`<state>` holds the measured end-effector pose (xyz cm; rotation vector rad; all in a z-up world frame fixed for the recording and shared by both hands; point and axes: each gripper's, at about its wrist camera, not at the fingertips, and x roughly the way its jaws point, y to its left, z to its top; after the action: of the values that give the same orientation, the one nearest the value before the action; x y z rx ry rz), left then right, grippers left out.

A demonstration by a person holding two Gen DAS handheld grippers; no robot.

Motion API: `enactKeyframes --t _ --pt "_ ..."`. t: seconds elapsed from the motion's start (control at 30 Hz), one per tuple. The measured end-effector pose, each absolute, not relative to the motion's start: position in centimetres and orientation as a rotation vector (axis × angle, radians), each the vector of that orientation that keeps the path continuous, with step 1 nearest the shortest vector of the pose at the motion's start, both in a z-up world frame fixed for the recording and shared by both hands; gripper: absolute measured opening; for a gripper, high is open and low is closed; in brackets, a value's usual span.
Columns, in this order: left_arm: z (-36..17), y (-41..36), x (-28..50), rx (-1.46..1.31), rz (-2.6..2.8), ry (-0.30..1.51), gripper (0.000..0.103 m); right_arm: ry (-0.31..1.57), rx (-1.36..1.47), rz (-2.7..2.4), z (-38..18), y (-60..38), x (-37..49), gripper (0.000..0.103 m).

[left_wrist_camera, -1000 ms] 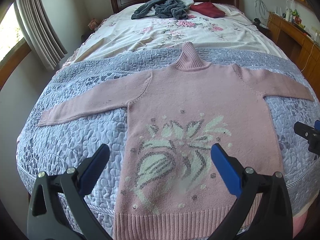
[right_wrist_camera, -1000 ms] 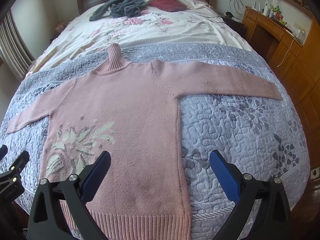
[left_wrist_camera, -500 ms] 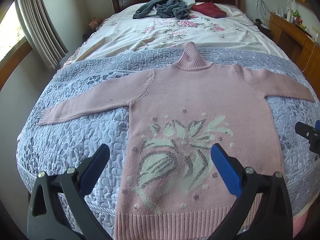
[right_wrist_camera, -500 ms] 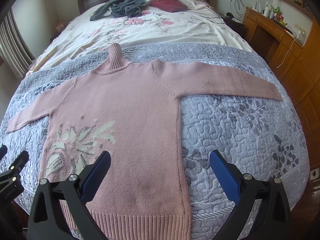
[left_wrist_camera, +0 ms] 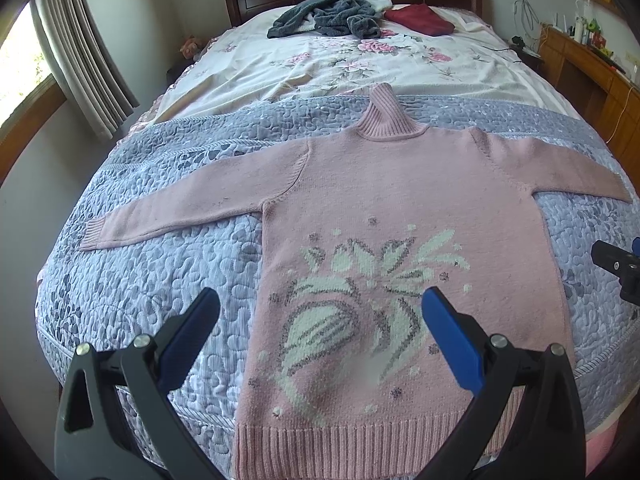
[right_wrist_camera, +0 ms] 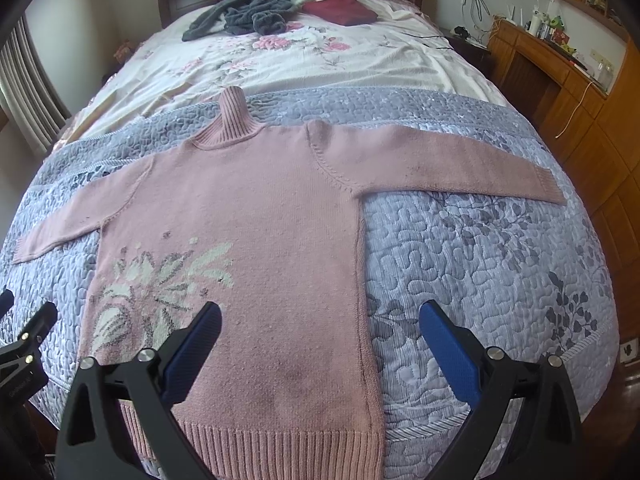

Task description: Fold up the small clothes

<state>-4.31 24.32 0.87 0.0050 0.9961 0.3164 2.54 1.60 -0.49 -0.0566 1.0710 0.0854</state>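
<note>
While my left tool (left_wrist_camera: 320,320) and right tool (right_wrist_camera: 320,322) barely drift — both apart, empty — the sweater (left_wrist_camera: 400,208) lies flat, unfolded.

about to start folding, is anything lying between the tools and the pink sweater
Nothing visible does. The pink sweater lies flat and bare on the grey quilt, with both open tools, left and right, above its hem end. The grey clothes lie far off by the headboard.

Bed (left_wrist_camera: 120,264) with grey quilt; pink sweater (left_wrist_camera: 400,208) flat; grey garment (left_wrist_camera: 332,14), red cloth (left_wrist_camera: 420,20) beyond.
</note>
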Motion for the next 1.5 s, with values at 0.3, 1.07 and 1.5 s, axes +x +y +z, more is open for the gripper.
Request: enactKeyframes --t 0.3,1.07,1.5 --pt "0.9 24.3 -4.3 0.009 0.316 0.994 0.1 1.071 -0.058 0.085 -0.4 1.7 2.5 0.099" --pt "-2.2 22.6 5.6 -0.071 0.282 1.01 0.1 1.151 0.225 -0.052 -4.8 -17.5 16.8 0.099" --pt "-4.0 16.9 15.9 -0.057 0.251 0.985 0.1 1.308 0.477 -0.242 -14.0 -34.6 28.3 0.097"
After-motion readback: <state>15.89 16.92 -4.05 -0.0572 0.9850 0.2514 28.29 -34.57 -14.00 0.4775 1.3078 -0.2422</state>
